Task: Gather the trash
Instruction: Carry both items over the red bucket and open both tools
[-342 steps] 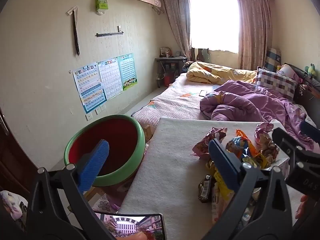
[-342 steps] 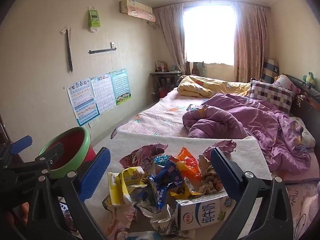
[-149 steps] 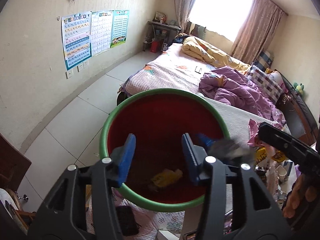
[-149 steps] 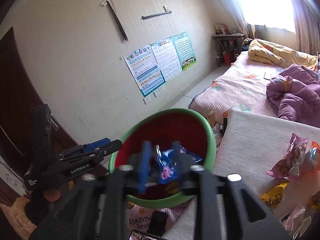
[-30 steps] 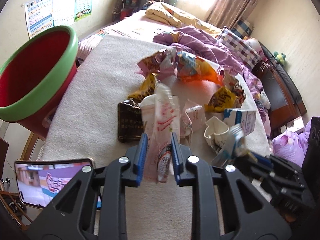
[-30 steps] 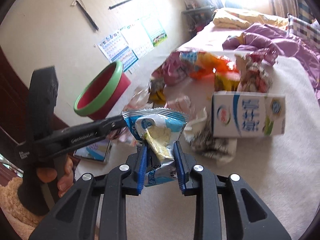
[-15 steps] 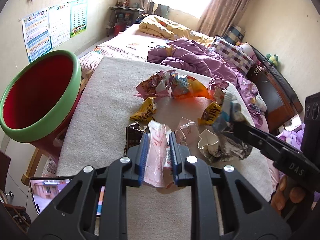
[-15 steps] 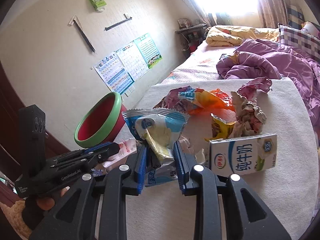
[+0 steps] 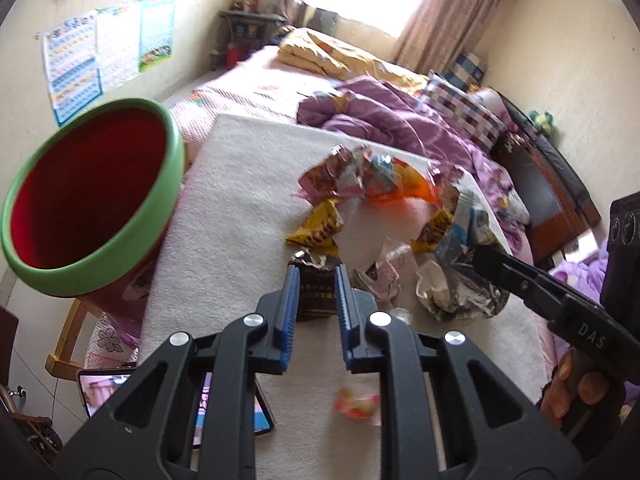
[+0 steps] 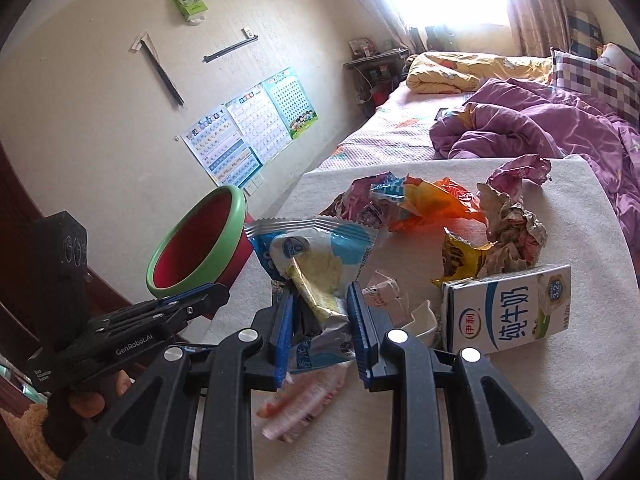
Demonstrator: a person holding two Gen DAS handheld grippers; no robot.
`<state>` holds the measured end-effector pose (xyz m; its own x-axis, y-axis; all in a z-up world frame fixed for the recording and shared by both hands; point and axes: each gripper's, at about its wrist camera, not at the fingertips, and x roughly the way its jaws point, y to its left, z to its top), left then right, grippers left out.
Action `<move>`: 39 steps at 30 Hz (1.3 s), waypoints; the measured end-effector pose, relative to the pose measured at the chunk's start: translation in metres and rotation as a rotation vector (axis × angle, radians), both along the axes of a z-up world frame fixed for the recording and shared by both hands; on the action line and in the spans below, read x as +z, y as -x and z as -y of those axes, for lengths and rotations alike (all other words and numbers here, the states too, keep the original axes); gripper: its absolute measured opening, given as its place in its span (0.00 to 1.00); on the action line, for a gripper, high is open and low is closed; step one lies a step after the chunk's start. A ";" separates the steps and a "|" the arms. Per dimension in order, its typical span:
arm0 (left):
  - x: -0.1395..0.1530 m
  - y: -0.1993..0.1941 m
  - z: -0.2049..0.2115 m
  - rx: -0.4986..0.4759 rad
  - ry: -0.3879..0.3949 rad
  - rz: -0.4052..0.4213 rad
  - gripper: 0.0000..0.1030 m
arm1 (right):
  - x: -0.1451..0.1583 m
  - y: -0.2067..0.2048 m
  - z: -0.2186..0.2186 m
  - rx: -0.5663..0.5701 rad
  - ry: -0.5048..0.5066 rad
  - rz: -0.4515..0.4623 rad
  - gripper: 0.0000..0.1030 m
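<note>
My left gripper (image 9: pixel 316 280) is nearly shut with nothing between its blue pads. The pink and white wrapper (image 9: pixel 358 400) lies blurred on the white table below it, and also shows in the right wrist view (image 10: pixel 304 400). My right gripper (image 10: pixel 322 300) is shut on a blue and white snack wrapper (image 10: pixel 316 256) held above the table. The red bin with a green rim (image 9: pixel 92 196) stands at the table's left edge; it also shows in the right wrist view (image 10: pixel 200 240). A pile of crumpled wrappers (image 9: pixel 372 180) lies further along the table.
A milk carton (image 10: pixel 508 312) lies on its side at the right of the table. A dark brown wrapper (image 9: pixel 316 284) lies under my left gripper. A phone (image 9: pixel 192 404) sits at the table's near left corner. A bed with a purple quilt (image 10: pixel 540 128) lies beyond.
The pink and white wrapper has slipped out of my left gripper and dropped onto the table. My right gripper has kept its hold on the blue and white wrapper.
</note>
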<state>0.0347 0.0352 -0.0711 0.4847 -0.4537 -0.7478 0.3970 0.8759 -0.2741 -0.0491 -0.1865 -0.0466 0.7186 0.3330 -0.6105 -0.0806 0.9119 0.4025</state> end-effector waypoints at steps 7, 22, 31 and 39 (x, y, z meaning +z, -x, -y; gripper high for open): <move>-0.032 0.011 0.035 -0.188 -0.023 -0.119 0.55 | -0.006 0.011 0.011 -0.068 -0.007 -0.025 0.26; -0.063 0.034 0.067 -0.247 -0.118 -0.132 0.35 | -0.015 0.035 0.029 -0.122 -0.007 -0.057 0.27; -0.007 0.018 0.010 -0.047 -0.075 0.037 0.35 | -0.007 0.017 0.008 -0.039 -0.011 -0.030 0.26; 0.043 -0.002 -0.068 0.174 -0.078 0.170 0.35 | 0.022 -0.011 -0.031 0.063 -0.021 0.053 0.27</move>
